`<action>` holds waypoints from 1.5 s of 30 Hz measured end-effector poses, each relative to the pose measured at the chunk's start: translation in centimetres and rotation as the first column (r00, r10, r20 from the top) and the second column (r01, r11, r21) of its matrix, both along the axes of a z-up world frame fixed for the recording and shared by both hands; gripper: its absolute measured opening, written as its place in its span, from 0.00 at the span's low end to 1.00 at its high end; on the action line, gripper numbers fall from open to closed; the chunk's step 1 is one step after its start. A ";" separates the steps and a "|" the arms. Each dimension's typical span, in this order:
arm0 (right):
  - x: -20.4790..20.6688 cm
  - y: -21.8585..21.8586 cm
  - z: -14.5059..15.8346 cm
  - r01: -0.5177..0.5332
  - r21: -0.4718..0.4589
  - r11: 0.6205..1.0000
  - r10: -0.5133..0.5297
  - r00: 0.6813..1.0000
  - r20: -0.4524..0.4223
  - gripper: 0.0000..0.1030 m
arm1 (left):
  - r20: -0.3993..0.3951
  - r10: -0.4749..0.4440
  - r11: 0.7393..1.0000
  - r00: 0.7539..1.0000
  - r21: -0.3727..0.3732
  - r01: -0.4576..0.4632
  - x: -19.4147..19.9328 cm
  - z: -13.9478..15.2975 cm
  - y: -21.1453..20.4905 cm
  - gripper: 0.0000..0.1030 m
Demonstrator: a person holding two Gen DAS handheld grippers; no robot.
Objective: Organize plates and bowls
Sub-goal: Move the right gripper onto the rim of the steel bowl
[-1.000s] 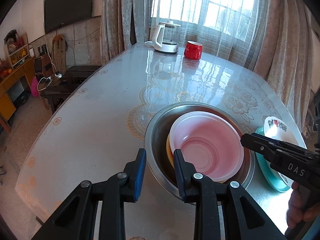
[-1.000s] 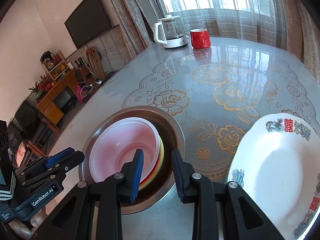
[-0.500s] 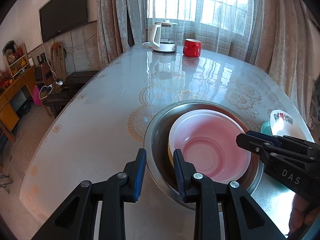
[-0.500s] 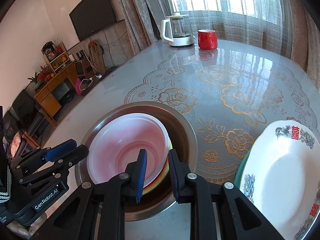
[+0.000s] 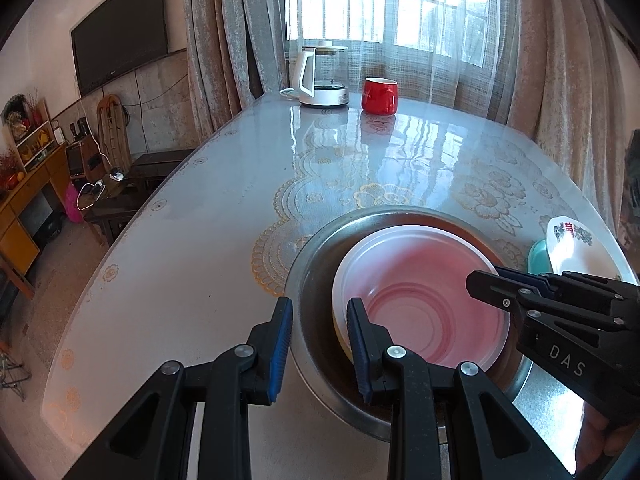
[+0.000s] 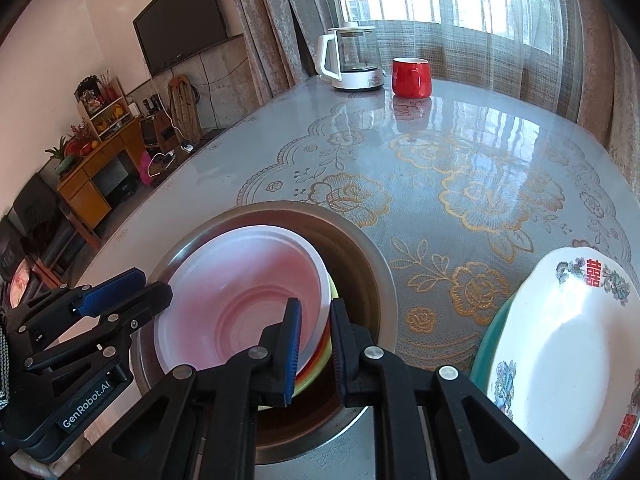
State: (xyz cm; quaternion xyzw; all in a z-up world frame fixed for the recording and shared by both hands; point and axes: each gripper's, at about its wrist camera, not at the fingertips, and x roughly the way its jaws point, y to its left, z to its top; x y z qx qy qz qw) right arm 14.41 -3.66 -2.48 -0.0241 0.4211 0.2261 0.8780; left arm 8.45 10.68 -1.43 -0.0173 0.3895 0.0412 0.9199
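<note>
A steel basin (image 5: 316,264) (image 6: 376,264) stands on the table's near part and holds nested bowls. A translucent pink-white bowl (image 5: 420,288) (image 6: 240,280) lies on top, over red and yellow rims (image 6: 304,388). My left gripper (image 5: 319,304) (image 6: 160,288) grips the basin's near-left rim, one finger outside and one inside. My right gripper (image 6: 316,304) (image 5: 480,280) has its jaws closing tight on the stacked bowls' right rims, one finger inside the pink bowl and one outside it. A white plate with red characters (image 6: 568,352) (image 5: 572,240) rests on a teal plate (image 6: 486,344) to the right.
A white kettle (image 5: 320,80) and a red mug (image 5: 379,96) stand at the table's far end by the curtained window. The floral tabletop (image 6: 460,184) spreads between them and the basin. The table's left edge drops to the floor. A person's hand (image 5: 604,452) holds the right gripper.
The right gripper's jaws have narrowed from apart to tight around the bowls' rims, and it has come further in over the basin. The left gripper keeps its place on the basin's rim.
</note>
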 end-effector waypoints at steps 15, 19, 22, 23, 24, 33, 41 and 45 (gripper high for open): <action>-0.3 -0.7 1.2 0.002 0.099 0.995 -0.004 1.000 0.019 0.28 | 0.026 -0.002 1.000 1.000 -0.031 0.003 -0.2 0.3 0.5 0.35; -0.4 -1.1 1.6 0.014 0.120 0.993 -0.018 0.999 0.031 0.32 | 0.036 -0.002 0.999 0.999 -0.037 0.004 -0.4 0.5 0.7 0.36; -0.4 -1.6 1.8 0.025 0.138 0.990 -0.030 0.999 0.031 0.34 | 0.043 -0.002 0.999 0.999 -0.052 0.004 -0.6 0.6 0.9 0.40; -0.4 -1.7 1.9 0.027 0.141 0.990 -0.032 0.999 0.032 0.35 | 0.045 -0.002 0.998 0.999 -0.057 0.005 -0.6 0.7 1.0 0.40; -0.5 -1.8 2.0 0.032 0.140 0.990 -0.038 0.999 0.036 0.36 | 0.048 -0.001 0.998 0.999 -0.060 0.004 -0.7 0.7 1.1 0.41; -0.1 -3.9 2.0 0.101 0.176 0.979 -0.098 0.995 -0.027 0.38 | 0.070 0.031 0.995 0.997 -0.102 -0.024 -0.8 1.3 2.9 0.50; -0.7 -5.5 2.4 0.163 0.092 0.982 -0.168 0.985 0.047 0.30 | 0.064 0.064 0.990 0.996 -0.127 -0.056 -1.1 0.9 5.2 0.50; -0.7 -5.6 2.2 0.151 0.071 0.986 -0.154 0.987 0.038 0.25 | 0.061 0.056 0.989 0.997 -0.140 -0.047 -1.3 0.7 5.8 0.49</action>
